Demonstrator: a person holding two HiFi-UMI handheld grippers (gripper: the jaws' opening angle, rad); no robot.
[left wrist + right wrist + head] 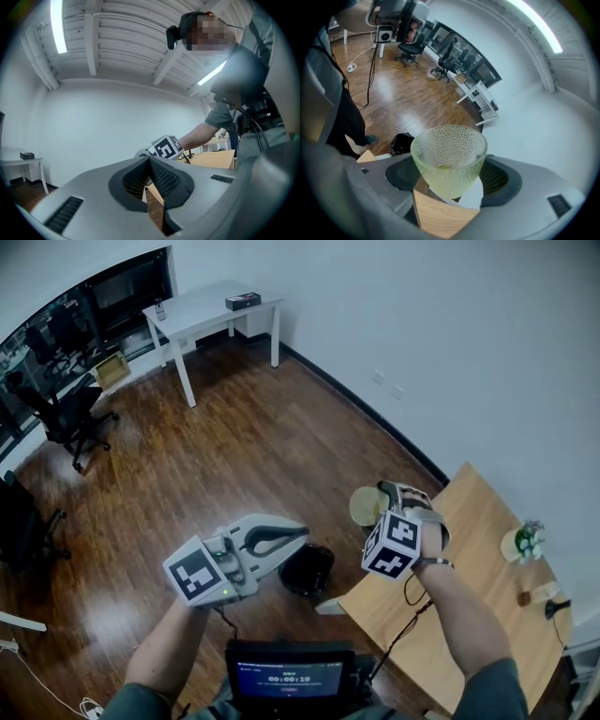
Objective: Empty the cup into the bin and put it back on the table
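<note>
R gripper (386, 500) clamps cup (447, 159) | L gripper (296, 534) closed, empty | bin (307, 569) on floor

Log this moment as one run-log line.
right gripper: shut on cup, in the air at table corner | left gripper: shut, empty | bin: on floor beside table

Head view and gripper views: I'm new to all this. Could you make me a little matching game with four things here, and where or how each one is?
1 cup
2 bin
3 left gripper
4 small plant

a on the floor beside the wooden table
b jaws together, nothing between them
c standing on that table
d gripped by the right gripper

Pairs: 1-d, 2-a, 3-b, 4-c.
</note>
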